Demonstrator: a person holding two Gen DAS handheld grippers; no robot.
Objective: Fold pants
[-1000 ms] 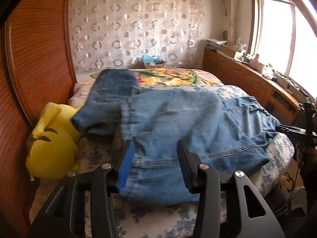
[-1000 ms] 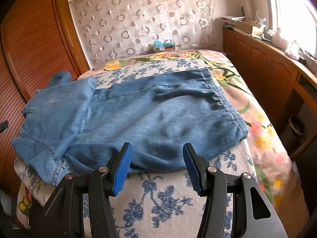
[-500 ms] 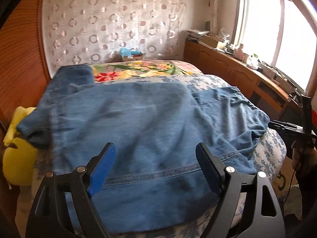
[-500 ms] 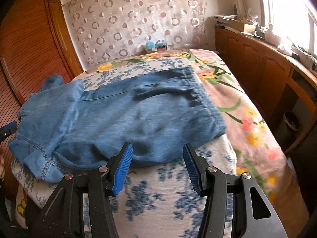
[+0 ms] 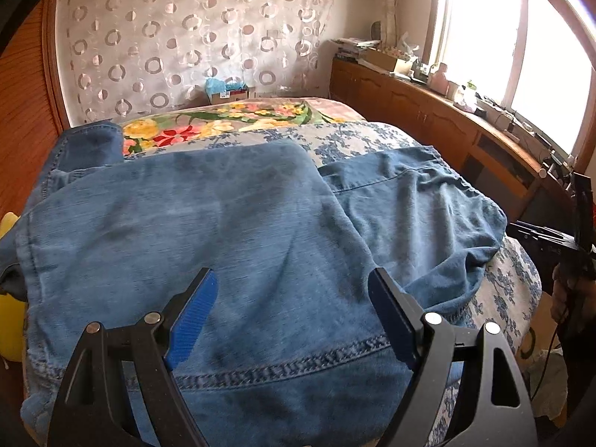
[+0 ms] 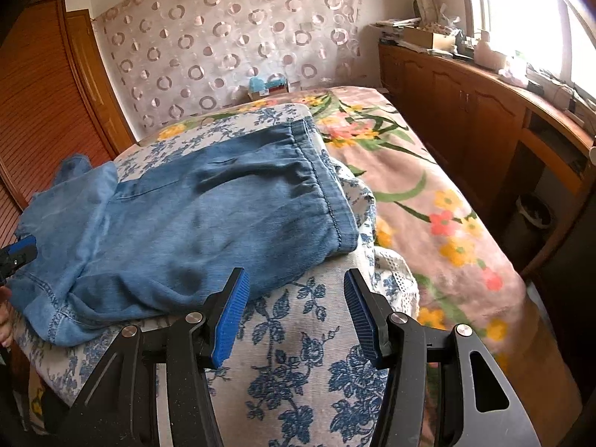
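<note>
Blue denim pants (image 5: 231,231) lie folded over themselves across the bed, hem stitching nearest the camera in the left wrist view. In the right wrist view the pants (image 6: 208,223) lie ahead and left, waistband at the right. My left gripper (image 5: 294,290) is open, just above the upper denim layer, holding nothing. My right gripper (image 6: 294,287) is open and empty, over the blue-flowered cover just in front of the pants' near edge. The right gripper also shows at the far right of the left wrist view (image 5: 551,238).
The bed (image 6: 428,201) has a blue-flowered cover (image 6: 309,365) over a pink floral blanket. A yellow plush toy (image 5: 9,320) lies at the left bed edge. Wooden cabinets (image 6: 484,119) run along the right under the window. A wooden wardrobe (image 6: 41,111) stands at the left.
My left gripper has opened wide and swung right over the denim, so the yellow toy slid out of sight. My right gripper has drawn back and to the right, off the pants.
</note>
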